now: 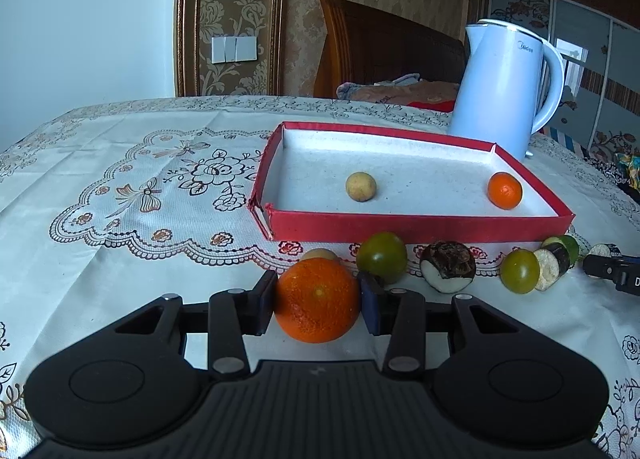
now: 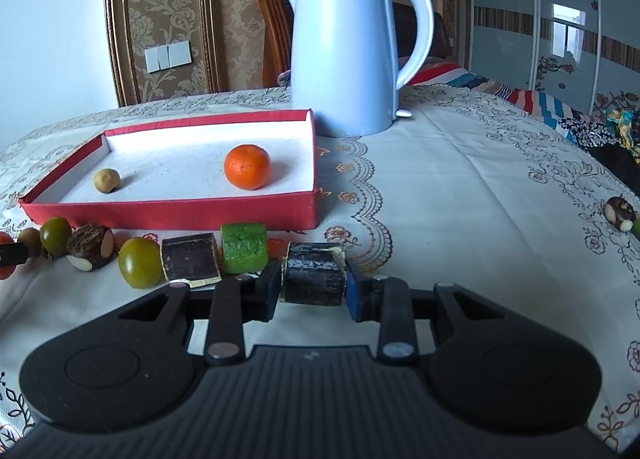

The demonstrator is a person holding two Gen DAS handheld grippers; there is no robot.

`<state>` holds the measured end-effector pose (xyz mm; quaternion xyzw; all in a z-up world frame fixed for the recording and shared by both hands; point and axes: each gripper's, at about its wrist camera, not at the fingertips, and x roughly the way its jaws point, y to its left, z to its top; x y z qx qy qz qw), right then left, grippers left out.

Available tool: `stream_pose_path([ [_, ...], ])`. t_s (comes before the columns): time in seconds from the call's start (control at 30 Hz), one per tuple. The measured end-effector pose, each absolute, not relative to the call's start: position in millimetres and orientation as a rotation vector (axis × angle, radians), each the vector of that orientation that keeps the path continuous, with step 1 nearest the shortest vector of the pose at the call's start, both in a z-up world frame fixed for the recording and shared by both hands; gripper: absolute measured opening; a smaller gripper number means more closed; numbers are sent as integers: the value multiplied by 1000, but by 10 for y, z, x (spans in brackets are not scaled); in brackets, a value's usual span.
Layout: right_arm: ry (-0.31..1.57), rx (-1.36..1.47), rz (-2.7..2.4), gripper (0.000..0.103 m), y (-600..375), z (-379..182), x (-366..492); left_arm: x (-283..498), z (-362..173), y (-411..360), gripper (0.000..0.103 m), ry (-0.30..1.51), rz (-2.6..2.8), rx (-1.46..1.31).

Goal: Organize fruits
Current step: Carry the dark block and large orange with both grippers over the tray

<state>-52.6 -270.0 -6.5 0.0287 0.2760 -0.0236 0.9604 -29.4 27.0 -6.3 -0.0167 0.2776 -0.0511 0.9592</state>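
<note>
Lace tablecloth (image 1: 120, 259) carries a red tray (image 1: 420, 225) before a kettle (image 1: 500, 91); tray holds an orange (image 1: 505, 190). Left gripper (image 1: 318, 299) clamps a tangerine (image 1: 317, 301), right gripper (image 2: 313, 279) an eggplant chunk (image 2: 313, 277), near the tray.

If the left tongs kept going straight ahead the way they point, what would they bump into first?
Probably the green tomato, lying just past the orange that the left tongs grip. The small tan fruit sits about as close, so depth is uncertain. Behind them stands the red tray's front wall.
</note>
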Motion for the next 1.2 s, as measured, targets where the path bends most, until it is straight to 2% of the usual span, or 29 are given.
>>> stream_pose_path([
  [0.63,466,-17,-23,31,-2392,247,-339,72,205,78,42,535,-96,-17],
  [1.2,538,-13,8,31,-2072,149,377,678,90,32,42,603,-14,-5],
])
